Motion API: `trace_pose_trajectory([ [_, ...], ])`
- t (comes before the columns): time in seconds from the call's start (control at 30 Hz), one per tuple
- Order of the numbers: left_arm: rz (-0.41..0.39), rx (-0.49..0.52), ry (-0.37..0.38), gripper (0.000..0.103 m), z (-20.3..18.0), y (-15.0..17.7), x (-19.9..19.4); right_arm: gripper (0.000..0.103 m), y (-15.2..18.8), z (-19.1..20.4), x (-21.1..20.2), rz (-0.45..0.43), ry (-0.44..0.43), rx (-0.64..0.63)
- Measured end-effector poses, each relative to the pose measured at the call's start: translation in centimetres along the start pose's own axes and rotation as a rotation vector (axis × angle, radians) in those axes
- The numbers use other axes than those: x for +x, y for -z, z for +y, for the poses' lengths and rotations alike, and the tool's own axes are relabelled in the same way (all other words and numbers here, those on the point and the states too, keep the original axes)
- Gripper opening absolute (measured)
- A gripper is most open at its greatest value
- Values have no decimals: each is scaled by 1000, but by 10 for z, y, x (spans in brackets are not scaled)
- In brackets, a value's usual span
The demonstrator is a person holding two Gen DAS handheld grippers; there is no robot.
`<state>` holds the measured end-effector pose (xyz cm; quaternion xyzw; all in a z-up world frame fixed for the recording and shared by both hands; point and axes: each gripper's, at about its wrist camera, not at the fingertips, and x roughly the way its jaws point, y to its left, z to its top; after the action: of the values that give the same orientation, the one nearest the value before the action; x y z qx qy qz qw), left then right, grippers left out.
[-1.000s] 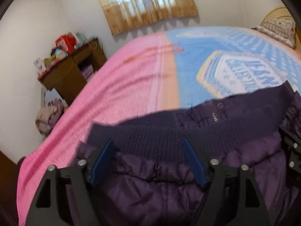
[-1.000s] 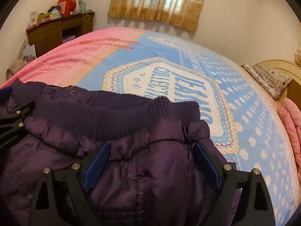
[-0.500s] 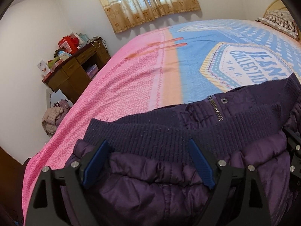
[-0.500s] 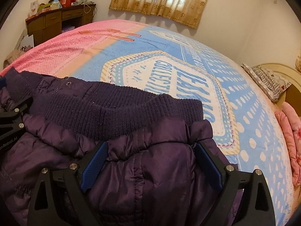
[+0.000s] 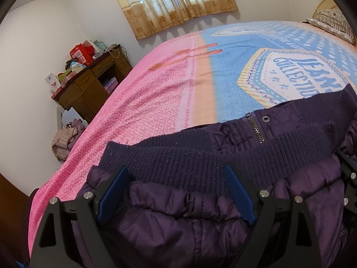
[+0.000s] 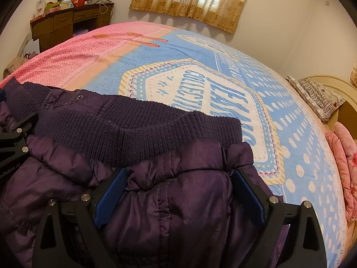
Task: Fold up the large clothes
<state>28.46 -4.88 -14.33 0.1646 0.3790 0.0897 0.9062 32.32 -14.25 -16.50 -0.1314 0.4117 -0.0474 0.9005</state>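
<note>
The purple puffer jacket (image 5: 178, 218) lies on the pink-and-blue bedspread (image 5: 169, 93), under the released left gripper (image 5: 176, 192) and right gripper (image 6: 178, 192); beyond, a cluttered wooden desk (image 5: 89, 89).

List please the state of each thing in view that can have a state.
Purple jacket: lying on the bed, zipper closed.
Left hand-held gripper: open, over the jacket.
Right hand-held gripper: open, fabric between its fingers.
Curtains: drawn.
Desk: cluttered on top.
</note>
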Motion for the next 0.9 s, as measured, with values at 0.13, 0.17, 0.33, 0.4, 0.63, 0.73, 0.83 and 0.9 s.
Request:
trace_pose_trajectory([
  [0.13, -1, 3, -5, 91, 0, 0, 0, 95, 0, 0, 1, -1, 2, -1],
  [0.17, -2, 2, -6, 91, 0, 1, 0, 95, 0, 0, 1, -1, 2, 0],
  [0.33, -1, 5, -8, 91, -1, 0, 0, 95, -1, -2, 3, 4, -8, 9],
  [0.4, -1, 6, -11, 91, 0, 0, 0, 95, -1, -2, 3, 3, -7, 10],
  [0.63, -1, 6, -12, 91, -1, 0, 0, 95, -1, -3, 3, 2, -6, 8],
  [0.73, -1, 6, -12, 91, -1, 0, 0, 95, -1, -3, 3, 3, -6, 8],
  [0.83, -2, 6, -13, 91, -1, 0, 0, 95, -1, -3, 3, 3, -6, 8],
  [0.9, -1, 6, -13, 91, -2, 0, 0, 95, -1, -3, 3, 3, -6, 8],
])
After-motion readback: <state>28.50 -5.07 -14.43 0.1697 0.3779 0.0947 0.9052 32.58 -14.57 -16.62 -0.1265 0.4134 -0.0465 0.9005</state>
